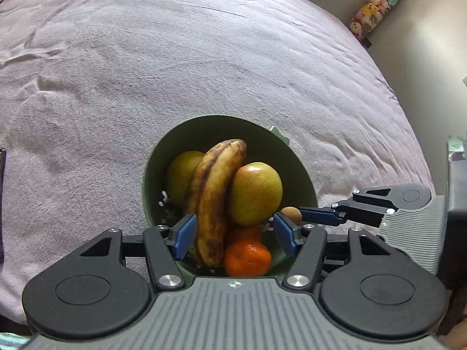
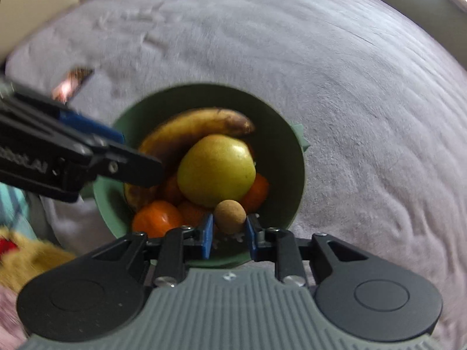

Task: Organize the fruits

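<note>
Left wrist view: left tongs (image 1: pixel 233 234) stand wide over a green bowl (image 1: pixel 300 163) on a bed (image 1: pixel 146 73), gripping nothing; the banana (image 1: pixel 214 201) rises between the blue pads. Two green apples (image 1: pixel 256 192) and mandarins (image 1: pixel 246 258) fill the bowl. Right wrist view: right tongs (image 2: pixel 229 229) are closed narrow on a small brown fruit (image 2: pixel 230 215) above the bowl's near rim, just beside the apple.

The left tool (image 2: pixel 132 153) (blurred) bears lettering, perhaps ending "AI".
</note>
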### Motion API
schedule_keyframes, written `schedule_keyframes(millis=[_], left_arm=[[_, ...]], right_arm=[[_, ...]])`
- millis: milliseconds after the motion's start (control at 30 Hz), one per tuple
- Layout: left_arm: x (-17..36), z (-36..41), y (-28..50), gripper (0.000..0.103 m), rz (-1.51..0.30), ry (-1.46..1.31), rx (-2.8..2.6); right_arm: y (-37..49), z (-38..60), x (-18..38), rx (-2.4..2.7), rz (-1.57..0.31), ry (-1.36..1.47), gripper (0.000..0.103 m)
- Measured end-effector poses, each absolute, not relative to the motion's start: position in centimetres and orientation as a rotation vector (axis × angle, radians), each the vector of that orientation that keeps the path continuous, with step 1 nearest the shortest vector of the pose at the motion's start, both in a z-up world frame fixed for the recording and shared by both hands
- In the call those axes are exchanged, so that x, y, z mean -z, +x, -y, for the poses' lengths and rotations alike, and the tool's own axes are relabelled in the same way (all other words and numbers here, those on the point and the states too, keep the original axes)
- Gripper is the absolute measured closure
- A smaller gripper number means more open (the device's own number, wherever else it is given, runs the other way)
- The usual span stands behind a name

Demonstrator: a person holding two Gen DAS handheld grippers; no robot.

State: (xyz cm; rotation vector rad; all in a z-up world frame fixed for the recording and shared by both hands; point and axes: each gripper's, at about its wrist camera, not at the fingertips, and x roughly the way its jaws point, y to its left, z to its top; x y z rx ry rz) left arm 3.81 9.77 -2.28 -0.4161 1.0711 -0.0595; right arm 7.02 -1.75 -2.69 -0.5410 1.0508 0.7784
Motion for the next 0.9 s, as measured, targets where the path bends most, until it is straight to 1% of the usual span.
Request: schedule_keyframes(millis=[100, 233, 533, 600, 633, 733, 900], left_arm=[[2.3, -9.9, 3.7, 0.032, -1.076, -0.414, 0.048], [2.4, -9.8, 3.8, 0.032, -1.083, -0.413, 0.046], [2.8, -9.6, 4.0, 0.032, -1.097, -0.397, 0.041], [2.8, -9.7, 4.0, 0.032, -1.097, -0.395, 0.041], [2.8, -9.7, 4.0, 0.032, -1.095, -0.394, 0.040], [2.6, -9.8, 3.8, 0.032, -1.086, -0.394, 0.034], [1.9, -9.7, 3.5, 0.032, -1.060, -0.383, 0.032]], right_arm=[[7.4, 1.0, 3.4, -0.787, -1.074, -0.612, 0.082], [8.2, 0.9, 4.0, -0.790, -1.116, -0.585, 0.082], [8.0, 0.7, 4.4, -0.798, -1.127, -0.590, 0.081], [8.0, 0.8, 4.3, -0.798, -1.122, -0.590, 0.074], [7.9, 0.8, 4.2, -0.798, -1.115, -0.588, 0.067], [7.5, 0.9, 3.8, -0.803, -1.100, -0.578, 0.064], [6.7, 2.0, 2.7, -0.791, -1.055, -0.538, 0.050]])
